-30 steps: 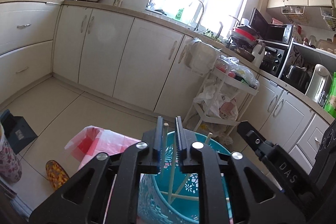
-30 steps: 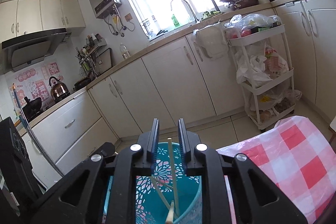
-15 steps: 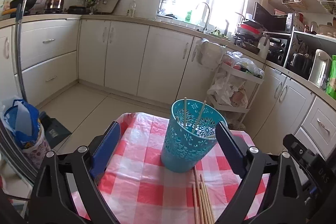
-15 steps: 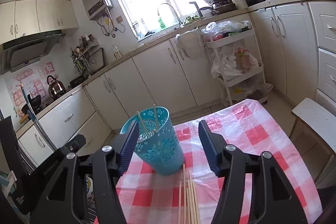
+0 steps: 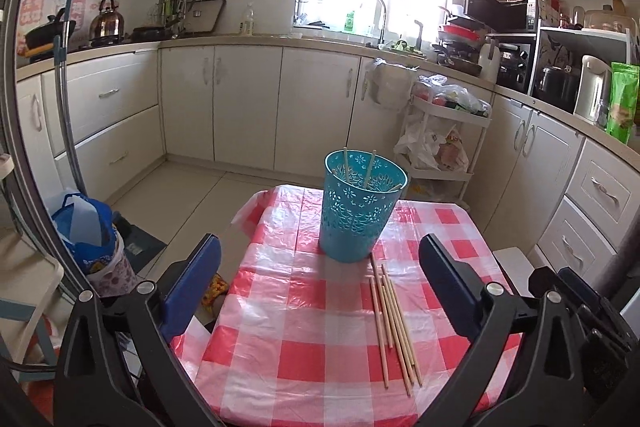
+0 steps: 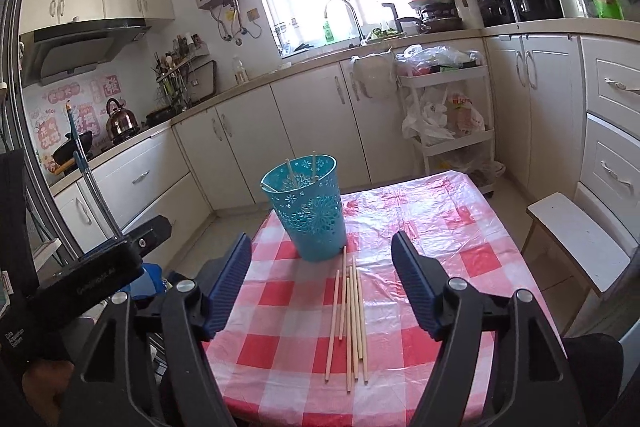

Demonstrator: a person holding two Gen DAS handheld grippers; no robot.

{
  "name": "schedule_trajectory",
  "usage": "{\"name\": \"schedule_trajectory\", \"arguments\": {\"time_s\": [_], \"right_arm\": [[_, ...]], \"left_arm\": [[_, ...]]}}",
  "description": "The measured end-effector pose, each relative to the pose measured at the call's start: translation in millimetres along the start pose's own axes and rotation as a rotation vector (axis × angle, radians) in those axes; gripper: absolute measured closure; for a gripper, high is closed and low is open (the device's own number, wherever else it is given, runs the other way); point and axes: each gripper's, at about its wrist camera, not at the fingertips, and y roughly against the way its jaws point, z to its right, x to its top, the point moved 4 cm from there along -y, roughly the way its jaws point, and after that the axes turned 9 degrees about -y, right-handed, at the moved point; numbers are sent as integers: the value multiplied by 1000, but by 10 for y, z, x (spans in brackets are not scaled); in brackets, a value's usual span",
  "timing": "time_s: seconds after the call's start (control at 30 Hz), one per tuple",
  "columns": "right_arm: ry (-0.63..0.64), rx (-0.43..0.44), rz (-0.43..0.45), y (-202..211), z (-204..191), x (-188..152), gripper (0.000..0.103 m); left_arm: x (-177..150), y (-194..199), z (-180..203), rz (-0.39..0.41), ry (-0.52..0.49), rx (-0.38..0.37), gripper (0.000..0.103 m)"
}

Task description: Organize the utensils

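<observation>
Very little lettering can be read. In the right wrist view, small white print reading "Data Acquisition System" stands in three stacked lines on the black housing (image 6: 92, 279) at the near left edge. A second line of pale print runs along the housing's upper face, too blurred to make out. The pink stickers (image 6: 90, 115) on the far left wall behind the stove carry large Chinese characters and one small word (possibly "Nice"), none sharp enough to be sure of. The green bottle (image 5: 349, 21) at the far window has a label that is illegible.
</observation>
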Motion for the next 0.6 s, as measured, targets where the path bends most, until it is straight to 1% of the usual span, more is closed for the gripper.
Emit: {"name": "schedule_trajectory", "arguments": {"time_s": [0.13, 0.37, 0.6], "right_arm": [[5, 4, 16, 193, -34, -4, 31], [12, 5, 40, 463, -43, -2, 30], [17, 10, 44, 591, -59, -27, 30]], "left_arm": [[-4, 199, 72, 11, -25, 4, 8], [-12, 467, 112, 34, -38, 2, 8], [-37, 578, 124, 30, -49, 6, 8]]}}
